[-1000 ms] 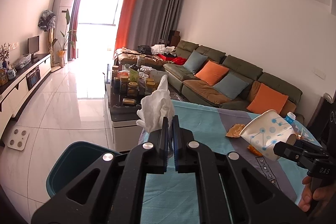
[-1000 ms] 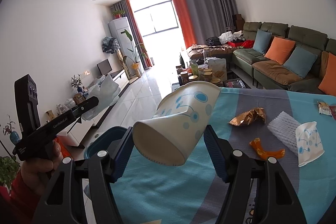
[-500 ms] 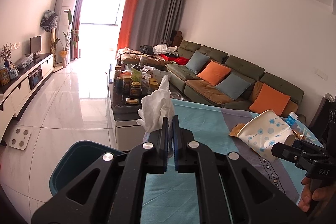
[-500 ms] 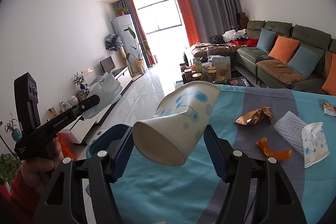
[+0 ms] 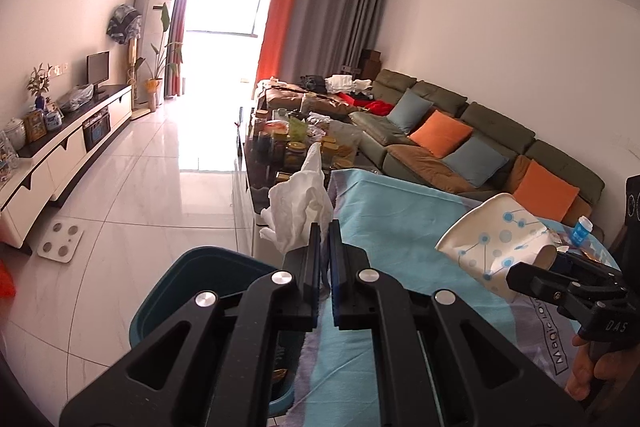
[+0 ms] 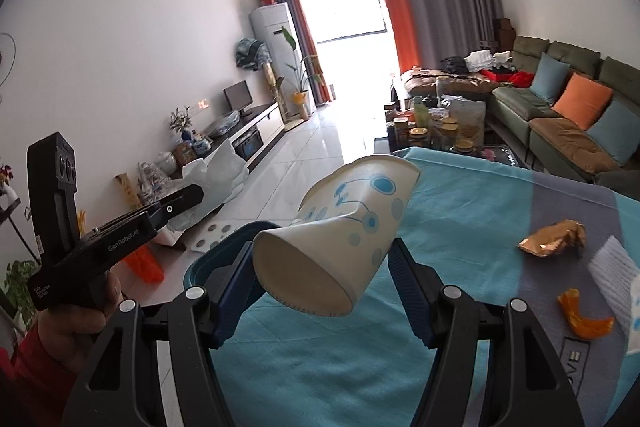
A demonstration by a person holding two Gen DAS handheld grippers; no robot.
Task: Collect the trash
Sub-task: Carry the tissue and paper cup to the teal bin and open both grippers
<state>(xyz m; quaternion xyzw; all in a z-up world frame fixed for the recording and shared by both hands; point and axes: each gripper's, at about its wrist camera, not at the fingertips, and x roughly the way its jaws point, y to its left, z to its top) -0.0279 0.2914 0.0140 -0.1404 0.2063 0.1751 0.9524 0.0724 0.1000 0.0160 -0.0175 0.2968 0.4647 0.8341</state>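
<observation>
Left gripper (image 5: 324, 227) has its fingers pressed together on a crumpled white tissue (image 5: 298, 211), which sticks up and forward from the tips, above the near-left edge of the bench (image 5: 400, 223) with its teal cloth. Right gripper (image 6: 322, 255) has its fingers clamped on a crushed paper cup (image 6: 340, 227) — white with blue dot print. The cup's long axis runs along the fingers; in the right wrist view its closed base faces the camera and its wider rim points away and up toward the room. The left wrist view shows the same cup (image 5: 496, 247) from the side, tilted, rim up-left, held above the cloth. A dark teal bin (image 5: 192, 291) sits on the floor just beside the bench's left edge; the left view looks down into it, the right view shows only part of its rim (image 6: 224, 247) behind the fingers. Only the right view shows loose trash on the cloth: a crumpled gold wrapper (image 6: 554, 237), an orange peel piece (image 6: 582, 317) and white foam netting (image 6: 614, 263), all well apart from the cup. The right view also shows the left gripper (image 6: 196, 195) from the side, with the tissue (image 6: 220, 169) at its tip. A blue-capped bottle (image 5: 580, 229) appears only in the left view.
</observation>
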